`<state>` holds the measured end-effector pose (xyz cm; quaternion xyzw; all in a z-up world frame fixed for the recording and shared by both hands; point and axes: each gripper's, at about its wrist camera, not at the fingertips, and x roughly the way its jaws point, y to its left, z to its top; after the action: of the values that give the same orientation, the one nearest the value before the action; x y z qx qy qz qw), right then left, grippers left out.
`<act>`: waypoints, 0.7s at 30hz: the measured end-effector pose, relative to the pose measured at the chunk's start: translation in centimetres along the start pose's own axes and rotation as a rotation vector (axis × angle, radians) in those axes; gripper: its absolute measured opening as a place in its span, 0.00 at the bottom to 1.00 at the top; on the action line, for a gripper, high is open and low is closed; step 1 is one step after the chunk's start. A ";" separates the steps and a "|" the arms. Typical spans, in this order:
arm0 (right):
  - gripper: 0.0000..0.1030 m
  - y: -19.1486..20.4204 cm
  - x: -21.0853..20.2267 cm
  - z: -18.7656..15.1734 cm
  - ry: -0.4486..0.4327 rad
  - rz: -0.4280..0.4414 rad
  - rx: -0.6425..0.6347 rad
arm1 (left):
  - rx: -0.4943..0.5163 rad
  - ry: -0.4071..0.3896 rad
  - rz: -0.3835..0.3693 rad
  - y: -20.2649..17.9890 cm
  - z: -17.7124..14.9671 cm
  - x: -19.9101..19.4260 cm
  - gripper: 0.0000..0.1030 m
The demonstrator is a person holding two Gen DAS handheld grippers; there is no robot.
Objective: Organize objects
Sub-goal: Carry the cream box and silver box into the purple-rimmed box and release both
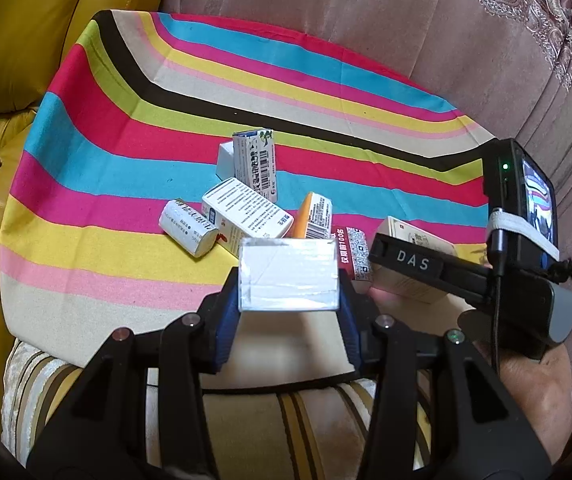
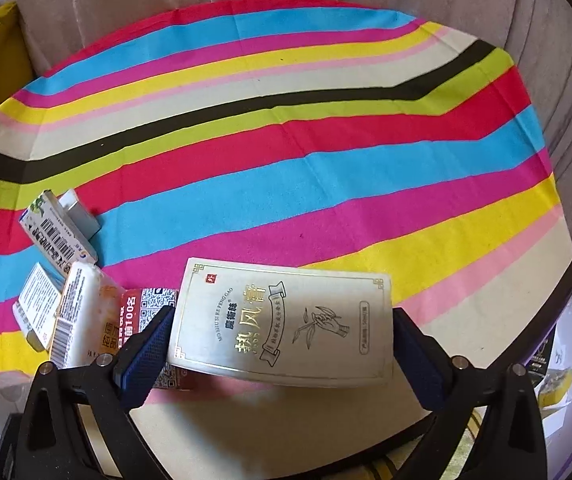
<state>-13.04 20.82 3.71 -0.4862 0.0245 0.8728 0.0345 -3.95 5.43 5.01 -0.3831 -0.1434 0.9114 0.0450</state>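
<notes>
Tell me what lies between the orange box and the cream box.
The red QR-code box lies there, clearest in the right wrist view.

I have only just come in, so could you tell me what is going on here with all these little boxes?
A person is sorting small cartons on a striped cloth with a handheld gripper in each hand. The left gripper is shut on a plain white box. The right gripper is closed on a flat cream box with gold print, just above the cloth. Several other cartons lie jumbled together, including a barcoded box and a red QR-code box.
</notes>
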 end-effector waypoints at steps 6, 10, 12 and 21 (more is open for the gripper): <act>0.98 -0.5 -2.0 -0.9 -0.045 0.027 -0.038 | 0.026 0.004 0.017 -0.6 -0.1 0.1 0.47; 0.98 -2.1 -3.6 -1.6 -0.071 0.019 -0.033 | 0.060 0.017 0.019 -1.8 0.0 0.3 0.47; 0.98 -3.1 -4.5 -2.1 -0.083 0.016 -0.030 | 0.086 0.018 0.015 -2.8 0.0 0.3 0.47; 0.98 -10.0 -7.1 -4.1 -0.104 -0.014 0.031 | 0.178 0.050 -0.021 -7.6 -0.4 1.1 0.47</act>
<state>-5.04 30.21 7.49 -0.4399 0.0329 0.8961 0.0493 -4.64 12.94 6.24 -0.3987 -0.0645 0.9102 0.0918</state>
